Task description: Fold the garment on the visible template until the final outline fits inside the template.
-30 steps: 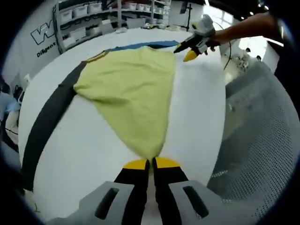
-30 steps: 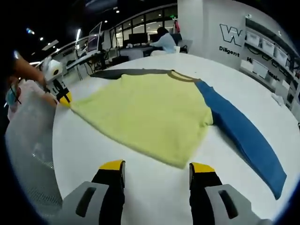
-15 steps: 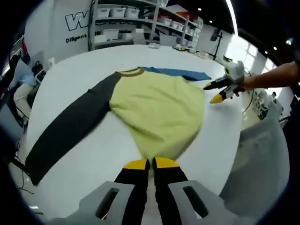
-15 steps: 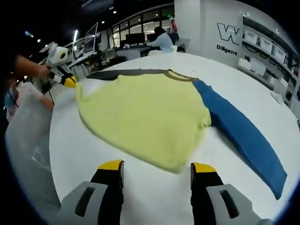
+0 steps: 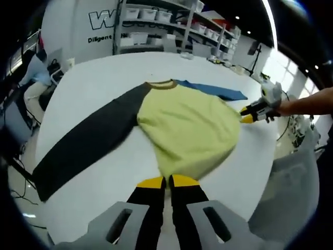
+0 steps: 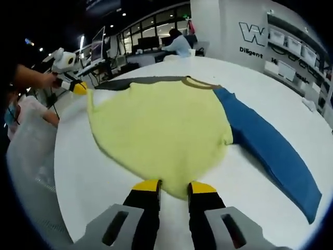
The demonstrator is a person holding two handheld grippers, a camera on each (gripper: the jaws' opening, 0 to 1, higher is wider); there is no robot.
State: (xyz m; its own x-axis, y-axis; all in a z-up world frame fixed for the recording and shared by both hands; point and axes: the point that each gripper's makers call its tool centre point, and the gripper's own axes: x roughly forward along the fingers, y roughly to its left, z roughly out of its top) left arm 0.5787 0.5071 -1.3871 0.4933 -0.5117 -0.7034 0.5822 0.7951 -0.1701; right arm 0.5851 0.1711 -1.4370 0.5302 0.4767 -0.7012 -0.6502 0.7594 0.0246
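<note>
— What are the grippers doing?
— The left gripper (image 5: 166,180) pinches the near hem of the yellow shirt (image 5: 187,127). The right gripper (image 6: 173,186) has its tips around another hem corner, with a small gap.
— Where is the shirt?
— Flat on the white table (image 5: 99,83). Farther off lie its dark sleeve (image 5: 88,140) and blue sleeve (image 6: 268,151).
</note>
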